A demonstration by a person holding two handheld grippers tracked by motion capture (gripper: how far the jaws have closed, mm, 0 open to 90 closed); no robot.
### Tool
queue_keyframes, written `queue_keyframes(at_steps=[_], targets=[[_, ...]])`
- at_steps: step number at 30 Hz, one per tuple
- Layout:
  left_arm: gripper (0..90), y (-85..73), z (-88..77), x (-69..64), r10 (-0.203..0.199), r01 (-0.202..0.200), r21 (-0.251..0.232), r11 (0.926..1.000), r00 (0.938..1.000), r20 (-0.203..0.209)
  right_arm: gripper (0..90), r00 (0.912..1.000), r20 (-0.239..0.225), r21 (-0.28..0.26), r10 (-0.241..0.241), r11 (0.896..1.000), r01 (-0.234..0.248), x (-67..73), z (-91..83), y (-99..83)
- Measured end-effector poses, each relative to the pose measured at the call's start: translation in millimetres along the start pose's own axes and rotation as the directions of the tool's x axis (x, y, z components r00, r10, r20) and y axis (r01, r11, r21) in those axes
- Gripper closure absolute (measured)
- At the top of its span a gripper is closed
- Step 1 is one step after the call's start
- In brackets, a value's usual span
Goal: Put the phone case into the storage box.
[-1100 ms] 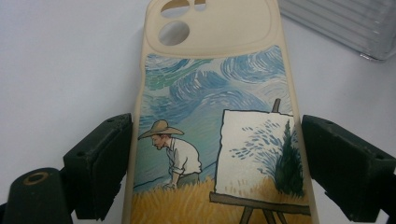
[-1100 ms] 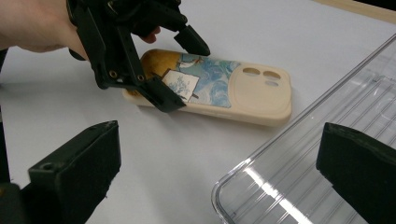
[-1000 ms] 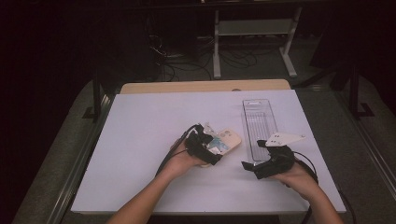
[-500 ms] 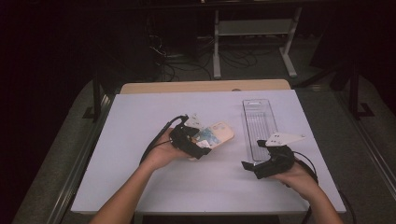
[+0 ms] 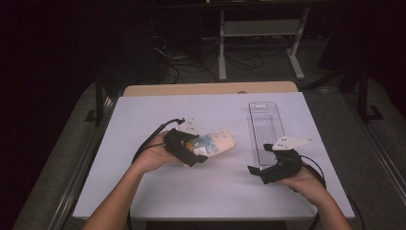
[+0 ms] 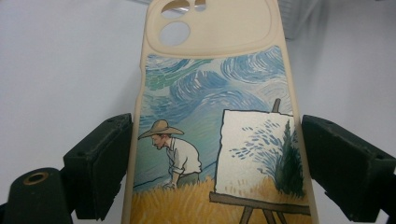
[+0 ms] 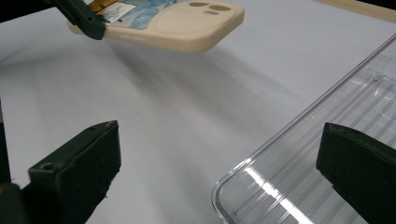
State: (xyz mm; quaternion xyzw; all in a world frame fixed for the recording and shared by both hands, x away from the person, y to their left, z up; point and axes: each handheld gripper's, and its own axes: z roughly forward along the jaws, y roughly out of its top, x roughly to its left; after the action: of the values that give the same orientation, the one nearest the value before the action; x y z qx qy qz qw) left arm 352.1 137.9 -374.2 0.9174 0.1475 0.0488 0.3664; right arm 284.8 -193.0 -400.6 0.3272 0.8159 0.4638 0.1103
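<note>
Phone case, clamped across its width in the left claw and clear of the bench, points its long axis toward three o'clock, where the clear tray lies beside the open, empty right claw.

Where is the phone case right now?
The phone case is left of centre in the high view, clamped in the left gripper and lifted off the white table, with the clear tray to its right.

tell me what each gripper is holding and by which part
The left gripper holds the phone case by its two long side edges, near the end away from the camera cutouts. The right gripper holds nothing.
</note>
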Motion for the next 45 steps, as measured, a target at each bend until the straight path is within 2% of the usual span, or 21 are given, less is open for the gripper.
queue_keyframes(at_steps=[10,16,17,21,27,32,37,39,40,41,45], targets=[[11.7,-7.0,-7.6,-5.6,0.042,-0.042,-0.006,0.9991,0.998,0.048,0.0,1.0,-0.005,0.008,-0.001,1.0,0.001,0.2,0.3,0.6],[11.6,-10.3,-12.4,-5.7,0.07,-0.071,0.003,0.9975,0.9933,0.092,0.0,1.0,-0.006,0.011,0.001,1.0,-0.001,0.0,0.3,0.9],[11.7,-10.8,-13.1,-6.1,0.062,-0.063,0.006,0.998,0.9932,0.098,0.0,1.0,-0.008,0.012,0.0,1.0,0.0,-0.3,0.3,1.1],[11.7,-11.0,-16.4,-4.3,0.08,-0.082,0.011,0.9966,0.9912,0.105,0.0,0.9997,-0.025,0.028,-0.008,1.0,0.009,-1.2,0.6,2.5],[11.6,-14.2,-21.4,-1.0,0.073,-0.073,-0.003,0.9974,0.9908,0.114,0.0,0.9987,-0.047,0.063,-0.022,0.998,0.025,-3.0,0.5,8.4],[11.6,-15.6,-23.3,0.0,0.077,-0.077,-0.003,0.997,0.9895,0.122,0.0,0.9974,-0.061,0.065,-0.038,0.997,0.042,-6.3,-3.2,16.4],[11.6,-16.4,-22.2,-0.8,0.082,-0.083,0.005,0.9965,0.9874,0.135,0.0,0.993,-0.089,0.069,-0.078,0.994,0.084,-8.1,-6.5,28.1],[11.6,-16.0,-22.0,-2.4,0.094,-0.096,0.007,0.9953,0.9844,0.148,0.0,0.9874,-0.122,0.072,-0.102,0.991,0.111,-7.6,-6.2,34.4],[11.6,-16.0,-22.0,-2.4,0.094,-0.096,0.007,0.9953,0.9844,0.148,0.0,0.9874,-0.122,0.072,-0.102,0.991,0.111,-7.6,-6.2,34.4],[11.6,-15.8,-22.4,-2.8,0.102,-0.104,0.007,0.9945,0.9827,0.155,0.0,0.9831,-0.146,0.077,-0.111,0.989,0.123,-7.0,-5.2,38.2],[11.6,-16.1,-22.5,-4.7,0.098,-0.1,0.003,0.995,0.9816,0.164,0.0,0.977,-0.175,0.089,-0.122,0.986,0.139,-6.1,-2.9,44.2]])
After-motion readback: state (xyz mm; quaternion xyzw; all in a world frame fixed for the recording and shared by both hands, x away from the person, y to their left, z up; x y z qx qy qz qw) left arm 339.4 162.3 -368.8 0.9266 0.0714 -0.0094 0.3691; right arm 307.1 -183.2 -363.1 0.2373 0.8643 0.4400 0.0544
